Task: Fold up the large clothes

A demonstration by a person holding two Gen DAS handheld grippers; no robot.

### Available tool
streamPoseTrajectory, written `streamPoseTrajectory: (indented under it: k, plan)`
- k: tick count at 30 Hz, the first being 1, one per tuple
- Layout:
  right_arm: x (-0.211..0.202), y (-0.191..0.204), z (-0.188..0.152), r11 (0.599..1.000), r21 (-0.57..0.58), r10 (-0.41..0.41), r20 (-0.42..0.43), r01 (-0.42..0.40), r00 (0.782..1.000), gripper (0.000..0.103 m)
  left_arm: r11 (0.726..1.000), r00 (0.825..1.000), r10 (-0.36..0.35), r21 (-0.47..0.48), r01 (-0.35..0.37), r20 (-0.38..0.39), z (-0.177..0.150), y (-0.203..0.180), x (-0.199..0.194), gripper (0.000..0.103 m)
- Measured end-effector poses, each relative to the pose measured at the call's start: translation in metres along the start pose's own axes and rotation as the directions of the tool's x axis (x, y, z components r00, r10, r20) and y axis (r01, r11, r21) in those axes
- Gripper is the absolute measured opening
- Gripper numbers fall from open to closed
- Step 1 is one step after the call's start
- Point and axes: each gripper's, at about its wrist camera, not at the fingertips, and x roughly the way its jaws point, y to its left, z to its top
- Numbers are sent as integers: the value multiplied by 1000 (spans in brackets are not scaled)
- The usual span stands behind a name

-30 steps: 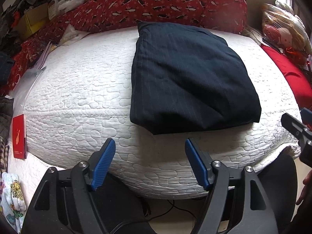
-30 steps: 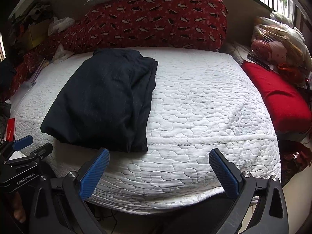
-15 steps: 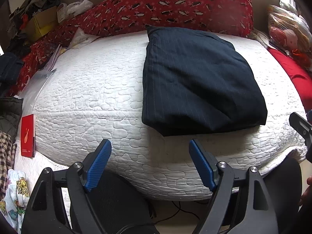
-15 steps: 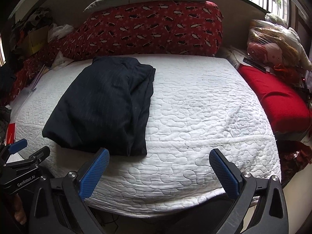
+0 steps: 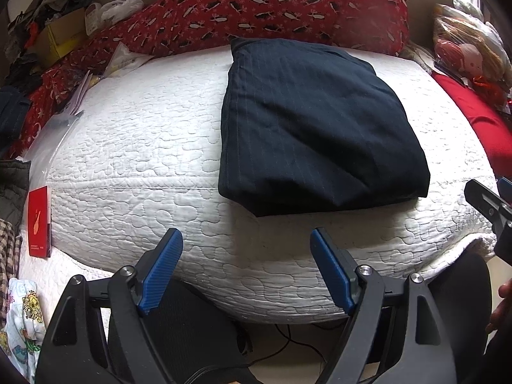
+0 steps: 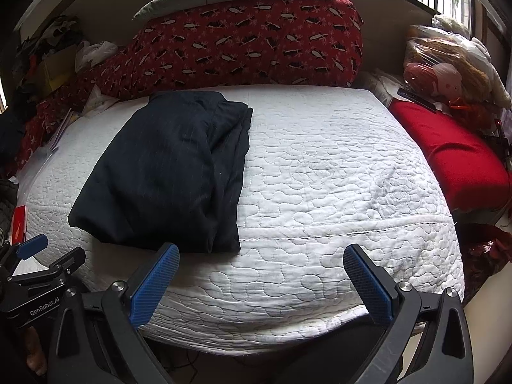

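Note:
A dark navy pinstriped garment (image 5: 316, 128) lies folded into a compact rectangle on the white quilted bed (image 5: 134, 147). It also shows in the right wrist view (image 6: 169, 172), on the left half of the bed (image 6: 336, 185). My left gripper (image 5: 246, 243) is open and empty, held off the bed's near edge, just in front of the garment. My right gripper (image 6: 260, 256) is open and empty, also off the near edge, to the right of the garment. Each gripper shows at the edge of the other's view: the right one (image 5: 489, 204) and the left one (image 6: 38, 265).
A long red patterned pillow (image 6: 249, 38) lines the far side of the bed. A red cushion (image 6: 448, 147) and bagged items (image 6: 444, 70) sit at the right. Clutter and a red booklet (image 5: 40, 220) lie at the left. A cable (image 5: 294, 345) runs on the floor below.
Both grippers have drawn back and tilted slightly; the garment stays folded and still. Jaws remain open.

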Motion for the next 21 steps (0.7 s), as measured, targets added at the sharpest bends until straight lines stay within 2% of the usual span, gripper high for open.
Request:
streamPoseTrajectory:
  k: [8, 16, 21]
  plan:
    - [3, -1, 0, 1000, -1, 1, -9, -1, 1000, 103, 1000, 1000, -24, -9, 24, -2, -1, -1, 0, 82]
    - [6, -2, 0, 1000, 9, -2, -16, 2, 1000, 103, 999, 998, -38, -5, 38, 43, 0, -3, -6, 82]
    - [10, -5, 0, 1000, 15, 1, -27, -1, 1000, 103, 999, 999, -42, -4, 42, 14, 4, -6, 0, 82]
